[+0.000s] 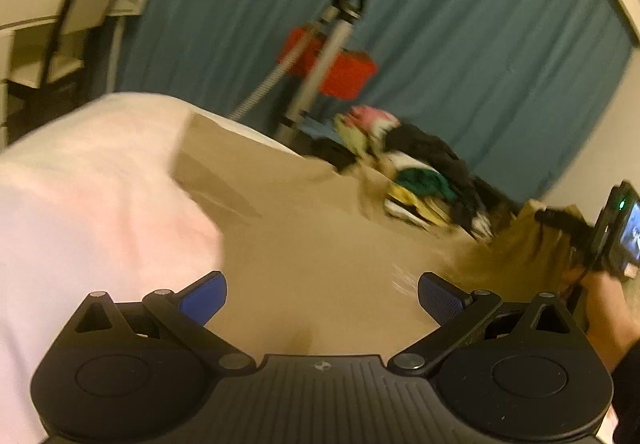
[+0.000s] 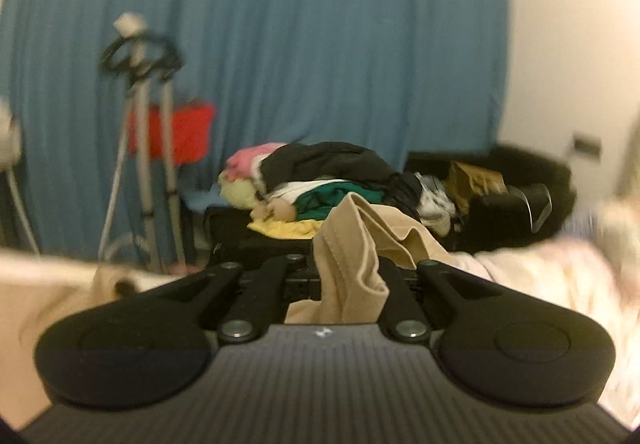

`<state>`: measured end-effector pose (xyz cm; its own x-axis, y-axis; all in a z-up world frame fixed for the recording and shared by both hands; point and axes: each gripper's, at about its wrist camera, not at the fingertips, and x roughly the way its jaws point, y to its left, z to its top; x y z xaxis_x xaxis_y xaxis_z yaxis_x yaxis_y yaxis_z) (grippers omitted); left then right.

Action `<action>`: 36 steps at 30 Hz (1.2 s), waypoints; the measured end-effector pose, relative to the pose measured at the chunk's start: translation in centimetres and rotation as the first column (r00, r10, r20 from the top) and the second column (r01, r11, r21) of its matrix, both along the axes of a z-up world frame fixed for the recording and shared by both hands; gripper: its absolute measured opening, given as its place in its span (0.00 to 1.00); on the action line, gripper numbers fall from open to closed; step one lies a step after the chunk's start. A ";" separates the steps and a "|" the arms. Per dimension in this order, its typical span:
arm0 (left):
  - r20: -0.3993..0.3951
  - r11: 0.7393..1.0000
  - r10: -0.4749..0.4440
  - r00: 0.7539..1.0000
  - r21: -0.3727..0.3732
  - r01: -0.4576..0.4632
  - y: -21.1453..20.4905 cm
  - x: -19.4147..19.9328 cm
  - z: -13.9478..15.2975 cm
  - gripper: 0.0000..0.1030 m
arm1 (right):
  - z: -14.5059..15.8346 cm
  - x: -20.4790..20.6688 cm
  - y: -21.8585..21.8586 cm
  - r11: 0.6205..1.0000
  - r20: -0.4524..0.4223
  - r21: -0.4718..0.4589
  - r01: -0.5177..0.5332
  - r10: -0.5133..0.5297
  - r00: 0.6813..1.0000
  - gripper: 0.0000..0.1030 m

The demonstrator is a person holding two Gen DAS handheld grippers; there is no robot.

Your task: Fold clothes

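A tan garment [image 1: 312, 228] lies spread over the pale pink bed [image 1: 80, 204]. My left gripper [image 1: 322, 302] is open and empty just above the cloth, its blue pads [image 1: 204, 302] wide apart. My right gripper [image 2: 348, 276] is shut on a bunched edge of the tan garment [image 2: 352, 244], which sticks up between its black arms. The right gripper also shows at the right edge of the left wrist view [image 1: 608, 232], lifting the garment's far corner. The frames are blurred.
A pile of mixed clothes [image 2: 320, 184] lies on a dark case beyond the bed, with a black bag [image 2: 520, 196] to its right. A grey tripod [image 2: 140, 132], a red box [image 2: 180, 132] and a blue curtain [image 2: 300, 24] stand behind. A white desk [image 1: 40, 12] is far left.
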<state>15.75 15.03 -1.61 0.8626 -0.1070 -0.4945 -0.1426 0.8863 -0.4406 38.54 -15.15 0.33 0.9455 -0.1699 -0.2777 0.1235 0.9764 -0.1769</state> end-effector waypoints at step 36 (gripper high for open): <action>-0.027 0.990 -0.096 0.995 0.099 0.099 -3.0 -2.4 -1.4 1.00 | 2.0 -25.8 2.1 0.916 -0.076 0.295 -0.273 0.307 0.949 0.88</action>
